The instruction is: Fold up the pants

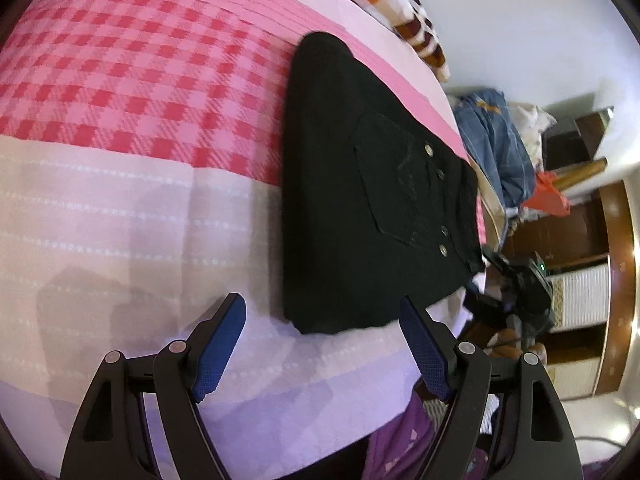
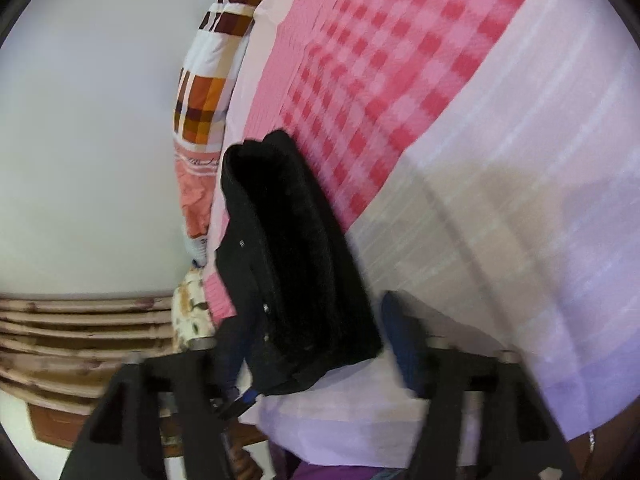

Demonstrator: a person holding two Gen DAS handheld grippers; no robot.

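Checked bedspread [image 1: 120,80], patchwork pillow [image 2: 208,92] (orange, brown).

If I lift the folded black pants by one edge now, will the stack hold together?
Probably not: the black pants are soft layered cloth, so the layers would likely droop and unfold. The metal buttons suggest thick, fairly heavy denim. On the woven bedspread, pushing may bunch them.

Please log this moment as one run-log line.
stage: fold done | black pants: folded on bed | left gripper: open, empty | right gripper: open around pants
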